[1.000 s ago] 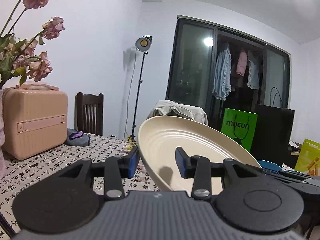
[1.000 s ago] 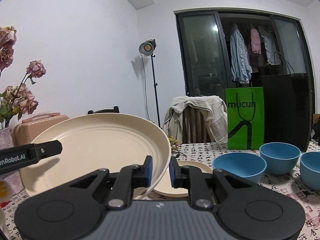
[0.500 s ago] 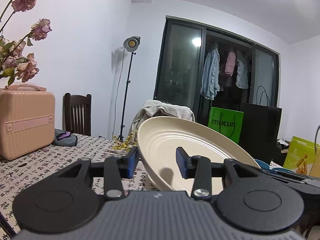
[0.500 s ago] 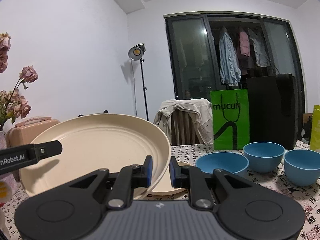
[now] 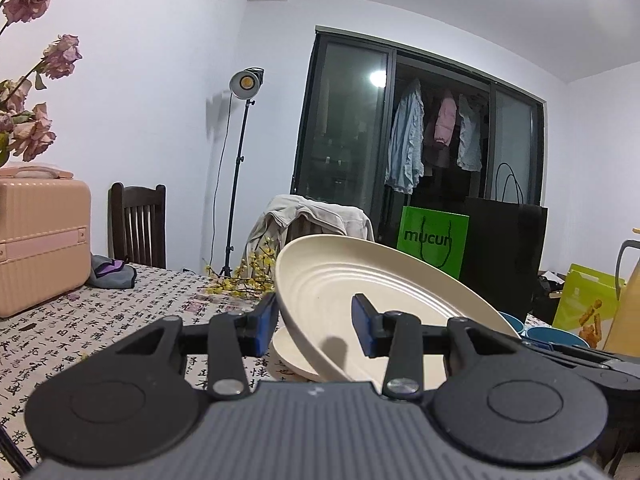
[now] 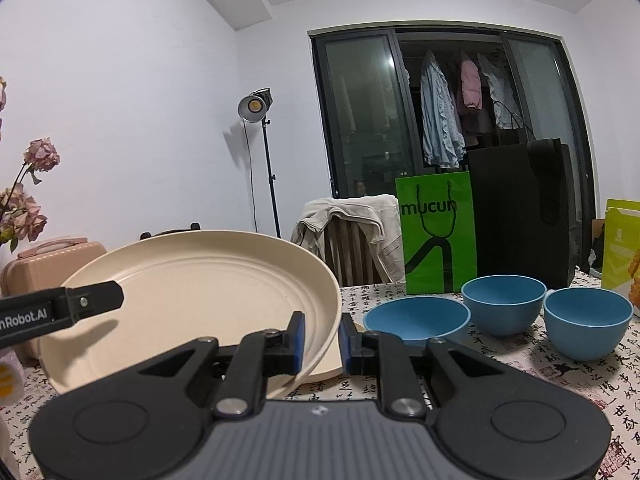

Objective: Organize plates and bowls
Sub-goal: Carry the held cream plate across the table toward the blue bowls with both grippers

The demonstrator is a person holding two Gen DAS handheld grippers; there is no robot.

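Observation:
A large cream plate (image 6: pixel 200 292) is held tilted above the table. My right gripper (image 6: pixel 322 338) is shut on its right rim. In the left wrist view the same plate (image 5: pixel 360 300) stands between the fingers of my left gripper (image 5: pixel 314 326), which is open around its left rim without pinching it. A smaller cream plate (image 5: pixel 288 356) lies flat on the table under the large one; it also shows in the right wrist view (image 6: pixel 332 372). Three blue bowls (image 6: pixel 416 318) (image 6: pixel 503 304) (image 6: pixel 586 324) stand on the table to the right.
The table has a patterned cloth (image 5: pixel 100 320). A pink case (image 5: pixel 40 240) and dried flowers (image 5: pixel 32 120) stand at the left. A green bag (image 6: pixel 438 232) and a black bag (image 6: pixel 520 216) stand at the back. A chair with a jacket (image 6: pixel 348 232) is behind the table.
Both grippers have carried the large plate to the right and lower, over the small plate. The grips are unchanged.

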